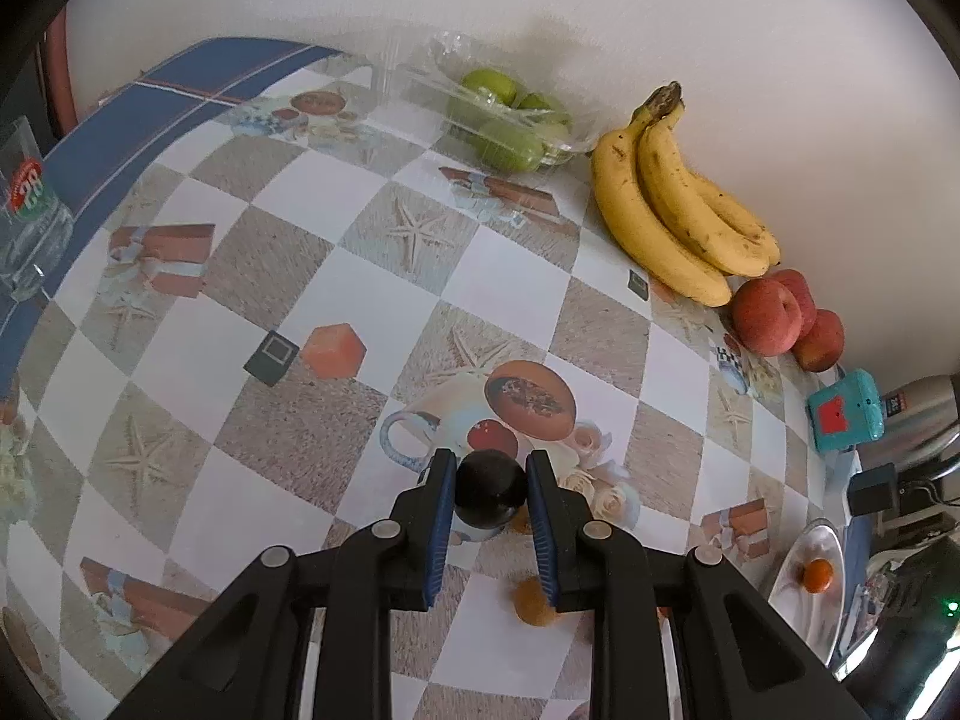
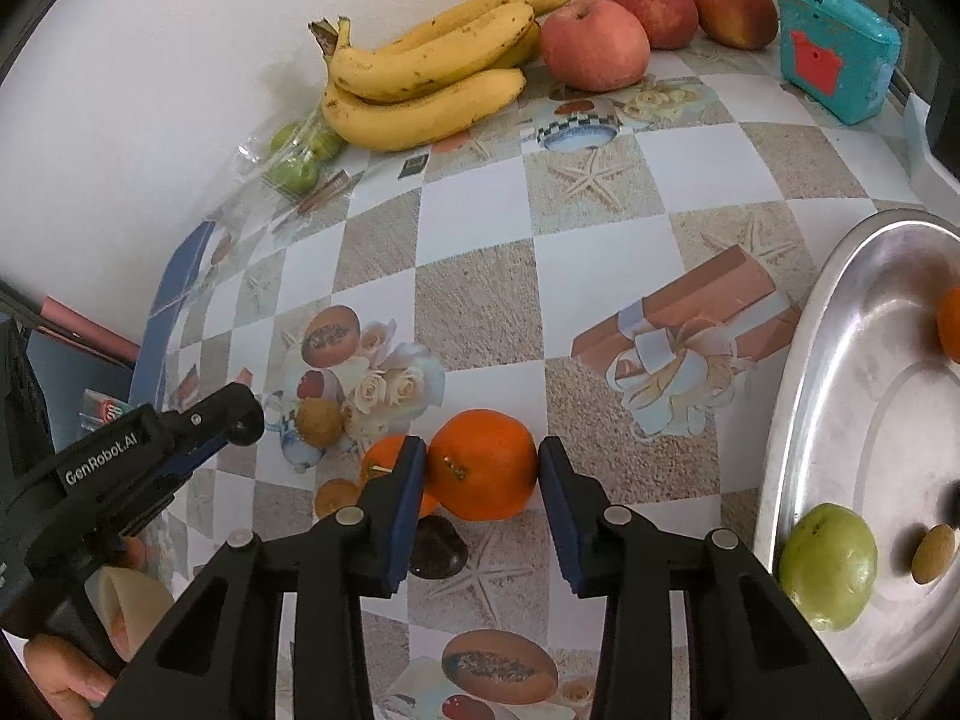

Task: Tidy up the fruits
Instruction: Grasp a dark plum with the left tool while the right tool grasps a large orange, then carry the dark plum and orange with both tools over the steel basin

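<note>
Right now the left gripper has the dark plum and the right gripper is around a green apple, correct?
Not quite. The right wrist view shows the right gripper around an orange, not a green apple. The left gripper does have the dark plum.

Soft even daylight, faint shadows, heavy fisheye warping, dark corners.

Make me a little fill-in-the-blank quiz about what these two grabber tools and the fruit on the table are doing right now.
1. The left gripper is closed on a small round ____ fruit.
2. The right gripper has its fingers on either side of an ____.
3. The green fruit lies on the ____ tray.
4. The bananas lie beside the red ____, against the wall.

Missing words: dark; orange; metal; apples
</note>
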A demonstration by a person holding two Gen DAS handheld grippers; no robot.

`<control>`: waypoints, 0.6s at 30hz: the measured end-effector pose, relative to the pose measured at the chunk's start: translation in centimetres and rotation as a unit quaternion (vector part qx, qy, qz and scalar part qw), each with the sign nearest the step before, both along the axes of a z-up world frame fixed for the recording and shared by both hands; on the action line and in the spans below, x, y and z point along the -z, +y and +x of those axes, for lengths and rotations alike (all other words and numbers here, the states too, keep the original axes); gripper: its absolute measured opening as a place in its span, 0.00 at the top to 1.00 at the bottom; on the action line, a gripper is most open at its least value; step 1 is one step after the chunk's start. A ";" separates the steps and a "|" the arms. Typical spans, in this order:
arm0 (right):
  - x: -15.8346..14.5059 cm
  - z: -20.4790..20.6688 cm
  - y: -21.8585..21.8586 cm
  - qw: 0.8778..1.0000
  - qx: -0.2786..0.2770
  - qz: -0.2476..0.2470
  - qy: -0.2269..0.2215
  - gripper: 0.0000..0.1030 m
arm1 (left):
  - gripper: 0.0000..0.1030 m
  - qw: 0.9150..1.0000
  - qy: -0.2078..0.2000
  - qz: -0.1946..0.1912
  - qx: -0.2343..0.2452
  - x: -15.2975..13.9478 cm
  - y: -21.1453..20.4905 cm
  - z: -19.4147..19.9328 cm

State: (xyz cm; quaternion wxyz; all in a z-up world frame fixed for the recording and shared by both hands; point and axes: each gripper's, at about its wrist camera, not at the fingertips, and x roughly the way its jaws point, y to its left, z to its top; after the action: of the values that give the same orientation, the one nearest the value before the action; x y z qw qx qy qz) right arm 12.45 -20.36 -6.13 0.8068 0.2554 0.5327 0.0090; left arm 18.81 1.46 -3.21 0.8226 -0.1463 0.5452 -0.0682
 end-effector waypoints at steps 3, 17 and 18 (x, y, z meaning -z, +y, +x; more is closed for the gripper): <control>-0.8 -0.5 -0.3 1.000 0.006 0.003 -0.007 0.61 | 0.75 1.000 -0.004 -0.002 0.001 -0.6 0.0 -0.4; -3.7 -3.4 -0.9 0.999 0.030 -0.010 -0.022 0.61 | 0.75 1.000 -0.019 -0.007 0.020 -2.7 -1.0 -4.0; -4.0 -3.7 -0.9 0.999 0.031 -0.012 -0.024 0.61 | 0.75 1.000 -0.017 -0.007 0.021 -2.7 -1.1 -4.3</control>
State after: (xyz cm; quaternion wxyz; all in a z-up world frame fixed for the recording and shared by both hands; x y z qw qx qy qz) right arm 8.71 -21.27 -2.15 0.8221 0.2620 0.5053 -0.0166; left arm 14.56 0.36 -0.53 0.8291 -0.1394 0.5337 -0.0918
